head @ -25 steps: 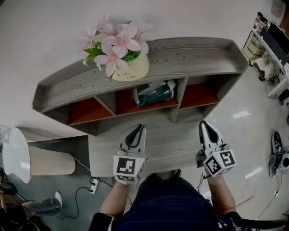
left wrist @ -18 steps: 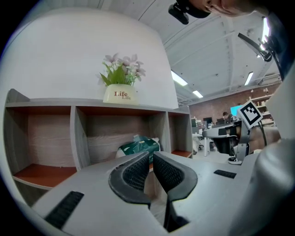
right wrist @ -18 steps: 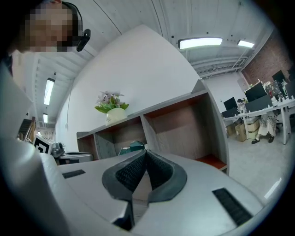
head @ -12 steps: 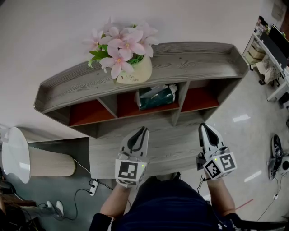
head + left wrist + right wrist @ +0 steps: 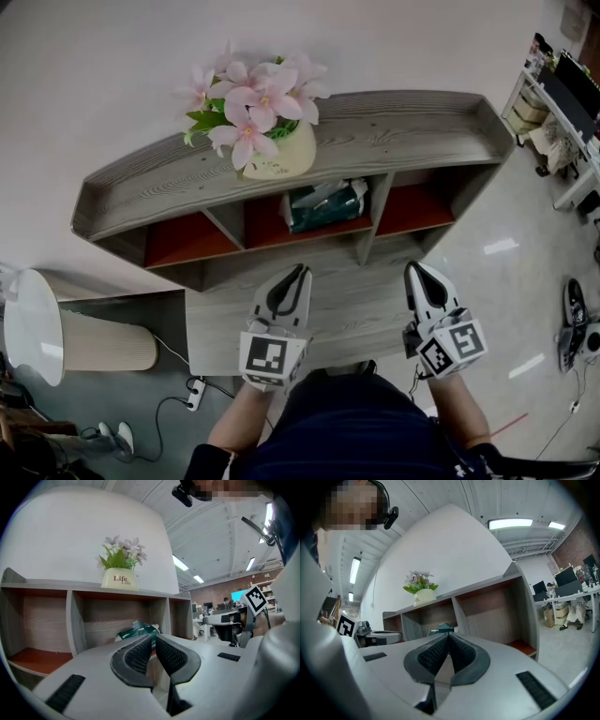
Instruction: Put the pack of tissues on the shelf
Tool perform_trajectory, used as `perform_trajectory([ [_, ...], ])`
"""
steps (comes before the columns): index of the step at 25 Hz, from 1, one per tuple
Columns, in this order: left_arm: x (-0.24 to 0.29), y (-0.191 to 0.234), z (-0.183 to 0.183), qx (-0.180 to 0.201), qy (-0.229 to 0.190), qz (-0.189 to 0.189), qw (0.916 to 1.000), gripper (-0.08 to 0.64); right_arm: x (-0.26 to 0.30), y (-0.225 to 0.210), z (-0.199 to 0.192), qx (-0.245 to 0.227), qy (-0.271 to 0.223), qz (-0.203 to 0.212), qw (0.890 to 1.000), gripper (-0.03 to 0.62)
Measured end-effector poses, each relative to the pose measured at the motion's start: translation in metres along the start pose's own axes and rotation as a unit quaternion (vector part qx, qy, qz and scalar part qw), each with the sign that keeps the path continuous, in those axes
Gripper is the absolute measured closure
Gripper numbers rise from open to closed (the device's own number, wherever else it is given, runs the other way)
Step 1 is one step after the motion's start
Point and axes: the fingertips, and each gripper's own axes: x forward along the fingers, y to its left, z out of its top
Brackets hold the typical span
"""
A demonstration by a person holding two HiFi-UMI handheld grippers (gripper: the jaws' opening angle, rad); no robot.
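Observation:
The green pack of tissues lies in the middle compartment of the wooden shelf; it also shows past my jaws as a green pack and a green pack. My left gripper hovers over the low table in front of the shelf, shut and empty. My right gripper hangs beside it to the right, jaws together with nothing between them. Both point at the shelf, well short of the pack.
A cream pot of pink flowers stands on the shelf top. The left and right compartments have red floors. A low wooden table lies under my grippers. A white lamp and floor cables sit at left.
The right gripper has shifted slightly left and forward. The view has tilted a little, so the shelf sits lower in the picture. The left gripper has barely moved.

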Motion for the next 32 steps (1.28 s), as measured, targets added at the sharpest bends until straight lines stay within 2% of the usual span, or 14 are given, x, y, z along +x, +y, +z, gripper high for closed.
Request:
perform_trajectory([
  [10,0.002,0.003,-0.003,0.000,0.005,-0.001,1.0000,0.518,0.003,-0.002,-0.003,0.000,0.007,-0.004,1.000,0.581],
  [14,0.004,0.005,0.001,-0.002,-0.010,0.003,0.9999,0.518,0.005,-0.002,-0.003,0.001,0.006,-0.006,1.000,0.581],
  [18,0.002,0.007,-0.006,0.006,0.009,0.002,0.9999,0.518,0.005,-0.004,-0.006,0.004,0.008,-0.008,1.000,0.581],
  [32,0.001,0.011,-0.011,0.003,0.011,0.007,0.9999,0.518,0.005,-0.003,-0.008,0.006,0.010,-0.009,1.000,0.581],
])
